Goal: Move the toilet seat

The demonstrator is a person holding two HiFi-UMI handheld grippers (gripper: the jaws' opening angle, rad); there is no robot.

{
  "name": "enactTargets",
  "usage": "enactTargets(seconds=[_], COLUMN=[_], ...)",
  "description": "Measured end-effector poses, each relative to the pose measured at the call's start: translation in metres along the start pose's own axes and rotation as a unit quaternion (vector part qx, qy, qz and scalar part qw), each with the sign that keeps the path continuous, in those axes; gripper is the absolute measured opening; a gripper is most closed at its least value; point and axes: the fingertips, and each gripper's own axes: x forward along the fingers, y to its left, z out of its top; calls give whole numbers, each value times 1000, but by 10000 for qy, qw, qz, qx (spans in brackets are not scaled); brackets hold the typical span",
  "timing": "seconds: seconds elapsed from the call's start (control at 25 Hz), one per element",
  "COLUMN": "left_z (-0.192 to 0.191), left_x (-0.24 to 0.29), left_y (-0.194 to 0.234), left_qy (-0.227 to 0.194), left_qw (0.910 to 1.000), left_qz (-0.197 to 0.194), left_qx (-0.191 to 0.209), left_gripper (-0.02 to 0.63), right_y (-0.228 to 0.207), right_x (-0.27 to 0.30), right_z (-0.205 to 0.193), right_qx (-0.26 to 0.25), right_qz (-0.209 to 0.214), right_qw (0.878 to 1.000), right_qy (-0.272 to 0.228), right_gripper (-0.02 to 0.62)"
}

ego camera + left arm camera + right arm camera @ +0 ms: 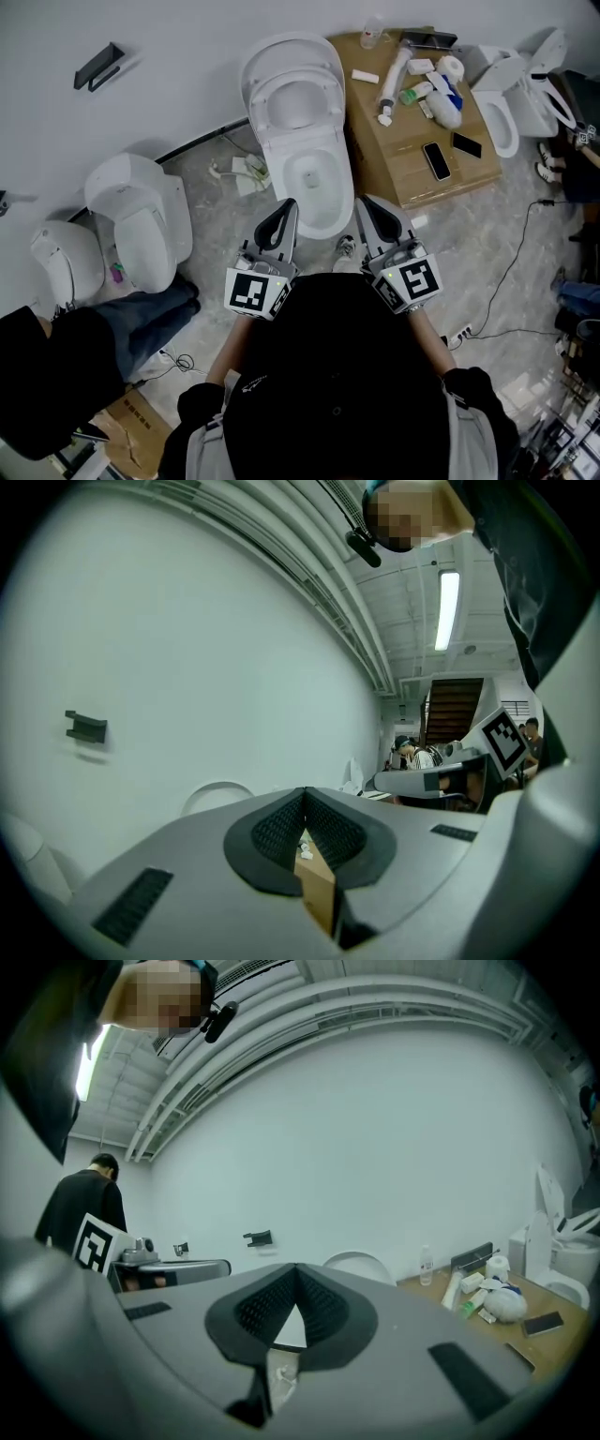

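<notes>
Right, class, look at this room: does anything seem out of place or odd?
Yes. Several toilets share one open room: the middle toilet, seat up, plus a left toilet and a right toilet. The cardboard beside it is strewn with phones and tubes, and scraps litter the floor.

Right gripper with jaws shut, ribbed pads meeting at the tips, nothing between them. Just beyond the tips and slightly right: raised white toilet lid against the pale wall. Up and left of the tips, on that wall: small black bracket. Right of the jaws: cardboard surface carrying a clear bottle, a white tube and a dark phone. Left of the jaws: left gripper, level, with a person in black behind.
</notes>
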Motion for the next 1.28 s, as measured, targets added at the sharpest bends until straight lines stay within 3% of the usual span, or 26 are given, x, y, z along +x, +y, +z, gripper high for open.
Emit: enactTargets(seconds=[0.24, 0.56, 0.96, 1.28], left_z=[1, 8, 2, -2], left_x=[-24, -42, -67, -85], left_y=[53, 81, 92, 90], left_qy=[-14, -88, -63, -59], left_qw=[9999, 9975, 9920, 9897], left_qz=[-142, -679, -1247, -1423], left_qx=[-56, 145, 177, 153], left_gripper=[9, 9, 9, 9], right_y=[39, 75, 114, 134], right_x=[30, 47, 41, 30], right_z=[-8, -16, -28, -30], right_qx=[-92, -116, -185, -265], right_qz=[-341, -803, -1300, -1464], right_qw=[9993, 9967, 9913, 9889], right_qy=[127, 68, 22, -9], right_gripper=[13, 13, 14, 14])
